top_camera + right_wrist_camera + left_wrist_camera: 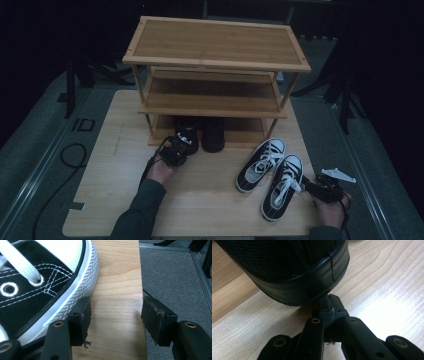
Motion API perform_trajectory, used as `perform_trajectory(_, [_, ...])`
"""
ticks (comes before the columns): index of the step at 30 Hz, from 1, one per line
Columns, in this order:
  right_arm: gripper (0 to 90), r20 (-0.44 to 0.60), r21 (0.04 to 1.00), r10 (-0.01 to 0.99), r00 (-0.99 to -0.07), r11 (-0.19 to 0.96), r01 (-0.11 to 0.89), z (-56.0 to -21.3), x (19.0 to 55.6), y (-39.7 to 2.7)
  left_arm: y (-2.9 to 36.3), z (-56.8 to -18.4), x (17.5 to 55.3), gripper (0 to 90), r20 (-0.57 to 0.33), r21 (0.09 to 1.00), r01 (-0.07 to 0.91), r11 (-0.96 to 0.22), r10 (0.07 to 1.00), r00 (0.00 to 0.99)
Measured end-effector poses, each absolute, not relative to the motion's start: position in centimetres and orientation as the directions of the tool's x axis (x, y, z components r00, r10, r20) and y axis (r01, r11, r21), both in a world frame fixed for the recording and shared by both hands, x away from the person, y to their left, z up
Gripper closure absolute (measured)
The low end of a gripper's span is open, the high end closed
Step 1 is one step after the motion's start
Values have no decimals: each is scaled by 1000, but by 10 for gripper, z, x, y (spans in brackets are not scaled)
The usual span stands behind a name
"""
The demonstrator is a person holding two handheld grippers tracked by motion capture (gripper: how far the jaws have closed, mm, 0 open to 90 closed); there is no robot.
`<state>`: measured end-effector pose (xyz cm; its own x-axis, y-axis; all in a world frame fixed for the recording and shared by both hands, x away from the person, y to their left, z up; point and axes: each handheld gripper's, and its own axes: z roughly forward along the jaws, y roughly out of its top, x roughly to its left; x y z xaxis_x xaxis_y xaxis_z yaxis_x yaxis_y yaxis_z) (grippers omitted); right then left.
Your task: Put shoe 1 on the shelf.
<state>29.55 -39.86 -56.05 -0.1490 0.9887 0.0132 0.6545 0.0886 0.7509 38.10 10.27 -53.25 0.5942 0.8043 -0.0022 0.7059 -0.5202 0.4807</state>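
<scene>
The black shoe sits at centre frame in the high view, its toe end tucked under the bottom shelf of the bamboo shoe rack and its heel poking out onto the counter. Its partner, a second black shoe, stands just to its right, pushed a little deeper in. The left gripper is right at that heel; in the left gripper view its jaws are clenched tight together with nothing between them, the tip meeting the black rubber rim at the lower middle of the frame. By the look of it this is a nudge, not a pick. To do it well, I'd keep that closed tip low on the rubber sole band and push straight along the shoe's length, so it slides in square beside its partner rather than pivoting into it.

Over at lower right, the pair of black-and-white sneakers waits on the counter near the edge. The right gripper stands released, jaws wide, one pad just beside the nearer sneaker's ribbed white sole, the other out over the counter's edge. Nothing grasped there. It'll want to shift toward the shoe before closing.
</scene>
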Motion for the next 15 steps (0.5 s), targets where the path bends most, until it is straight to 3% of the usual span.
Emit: perform_trajectory(15, [406,13,751,989,-149,89,655,-560,296,-399,99,-533,391,900,-5,471,714,-517,808,589])
